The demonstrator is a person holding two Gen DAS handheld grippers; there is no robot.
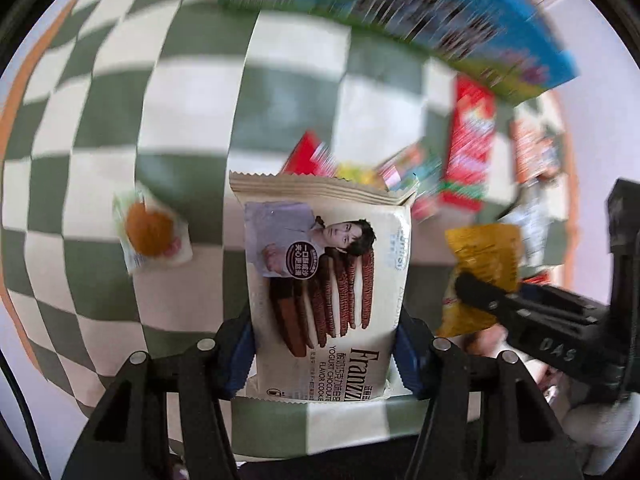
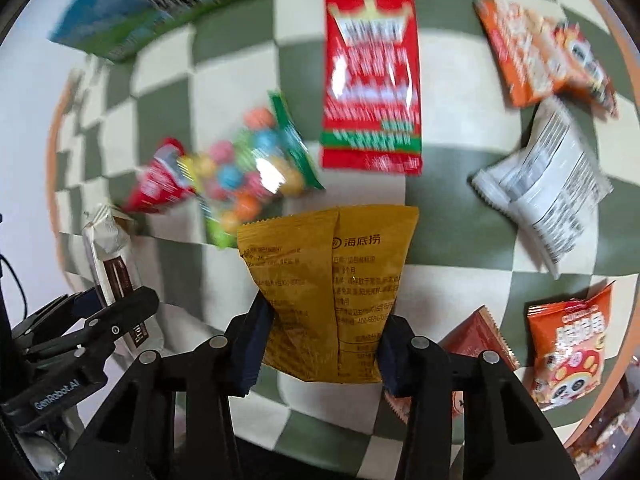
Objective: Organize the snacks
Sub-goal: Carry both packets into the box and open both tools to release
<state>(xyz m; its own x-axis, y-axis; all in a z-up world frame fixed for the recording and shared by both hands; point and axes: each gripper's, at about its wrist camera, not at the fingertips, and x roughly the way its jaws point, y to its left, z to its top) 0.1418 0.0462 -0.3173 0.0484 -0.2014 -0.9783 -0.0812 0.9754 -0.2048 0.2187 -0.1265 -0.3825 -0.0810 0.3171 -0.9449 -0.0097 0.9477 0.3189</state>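
Note:
My left gripper (image 1: 324,356) is shut on a cream packet of yogurt chocolate cookies (image 1: 320,272), lifted above the green and white chequered cloth (image 1: 200,92). My right gripper (image 2: 320,344) is shut on a yellow snack pouch (image 2: 328,280), its blue pads pinching the pouch's lower sides. In the left wrist view the right gripper (image 1: 480,296) shows at the right with the yellow pouch (image 1: 484,256). In the right wrist view the left gripper (image 2: 116,308) shows at the left holding the cookie packet (image 2: 112,260).
A blue and green box (image 1: 400,12) lies at the cloth's far edge. On the cloth lie a small orange cake packet (image 1: 150,230), a red bag (image 2: 372,80), a colourful candy bag (image 2: 248,168), a white packet (image 2: 548,184) and orange packets (image 2: 536,52), (image 2: 568,344).

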